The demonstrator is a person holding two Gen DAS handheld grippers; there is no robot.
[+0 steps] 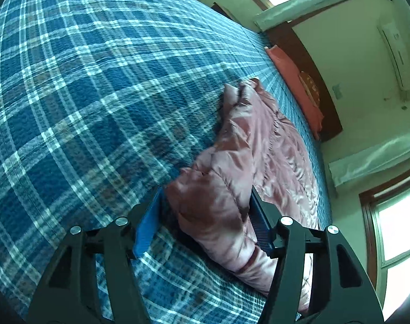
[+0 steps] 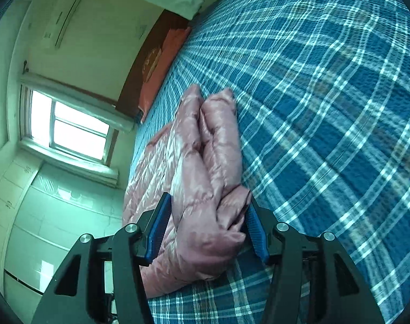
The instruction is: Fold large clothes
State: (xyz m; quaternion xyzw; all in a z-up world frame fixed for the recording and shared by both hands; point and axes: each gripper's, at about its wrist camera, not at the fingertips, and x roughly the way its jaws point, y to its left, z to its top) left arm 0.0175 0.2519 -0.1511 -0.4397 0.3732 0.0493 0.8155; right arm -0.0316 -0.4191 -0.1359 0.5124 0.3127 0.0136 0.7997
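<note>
Two grippers each had a bunched part of the pink puffer jacket [image 1: 242, 162] between their blue pads. In the left wrist view, the left gripper [image 1: 205, 216] stood low in the frame with its jaws wide apart: the jacket's folded end lay against the right pad, while a gap showed beside the left pad. In the right wrist view, the right gripper [image 2: 207, 226] had its pads pressed against both sides of a thick fold of the jacket [image 2: 205, 162], clamped on it. The garment ran from lower centre toward the upper middle of each frame, lying on the blue plaid bed cover [image 1: 83, 94]. Wide open plaid filled the left of the left view and the right of the right view. An orange pillow [image 1: 294, 86] lay by the headboard at the bed's far edge.
</note>
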